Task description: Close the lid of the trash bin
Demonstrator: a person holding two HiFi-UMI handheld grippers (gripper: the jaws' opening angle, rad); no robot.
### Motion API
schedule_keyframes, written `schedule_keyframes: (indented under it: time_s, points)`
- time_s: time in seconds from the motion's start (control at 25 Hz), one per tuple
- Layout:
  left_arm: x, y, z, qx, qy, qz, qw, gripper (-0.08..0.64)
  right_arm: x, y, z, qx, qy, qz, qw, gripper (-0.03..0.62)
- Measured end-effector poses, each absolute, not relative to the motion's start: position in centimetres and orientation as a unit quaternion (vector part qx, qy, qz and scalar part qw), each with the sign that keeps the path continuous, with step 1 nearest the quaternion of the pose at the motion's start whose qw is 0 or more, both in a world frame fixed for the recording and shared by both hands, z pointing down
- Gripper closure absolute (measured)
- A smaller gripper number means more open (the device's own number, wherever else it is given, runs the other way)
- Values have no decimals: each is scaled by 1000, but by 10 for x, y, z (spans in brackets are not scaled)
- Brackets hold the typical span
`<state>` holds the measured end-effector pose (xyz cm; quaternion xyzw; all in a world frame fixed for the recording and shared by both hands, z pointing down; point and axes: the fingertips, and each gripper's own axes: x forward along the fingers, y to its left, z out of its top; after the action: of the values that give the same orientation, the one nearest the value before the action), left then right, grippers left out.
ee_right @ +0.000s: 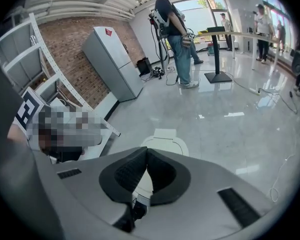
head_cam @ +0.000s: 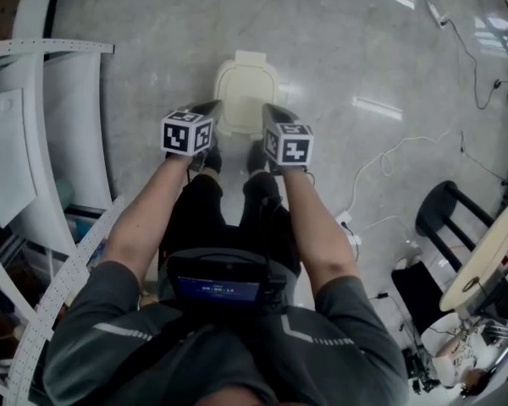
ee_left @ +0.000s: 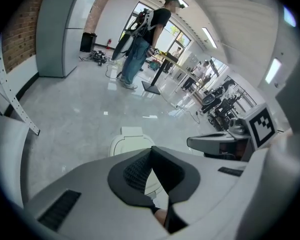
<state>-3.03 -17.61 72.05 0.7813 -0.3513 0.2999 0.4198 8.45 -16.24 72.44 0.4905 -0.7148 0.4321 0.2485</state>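
Observation:
A cream trash bin (head_cam: 247, 96) stands on the grey floor just ahead of the person's shoes, its lid lying flat on top with the hinge tab at the far side. My left gripper (head_cam: 213, 106) hovers over the bin's near left edge, jaws shut with nothing between them. My right gripper (head_cam: 267, 108) hangs over the near right edge, also shut and empty. In the left gripper view the bin (ee_left: 130, 141) shows just past the closed left gripper (ee_left: 151, 149). The right gripper view shows the bin (ee_right: 165, 140) beyond the closed right gripper (ee_right: 146, 150).
A white perforated shelving rack (head_cam: 34, 142) stands at the left. To the right are a black stool (head_cam: 457, 218), a round tabletop (head_cam: 483, 256) and cables (head_cam: 381, 163) on the floor. A person (ee_right: 172, 39) stands far off, near a grey cabinet (ee_right: 112, 59).

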Motion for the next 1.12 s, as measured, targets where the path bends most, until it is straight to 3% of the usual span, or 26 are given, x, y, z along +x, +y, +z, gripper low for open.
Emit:
schedule_keyframes:
  time_s: [1.12]
  points:
    - [-32, -228, 452, 872, -374, 171, 264, 561, 77, -217, 439, 492, -825, 253, 119, 581]
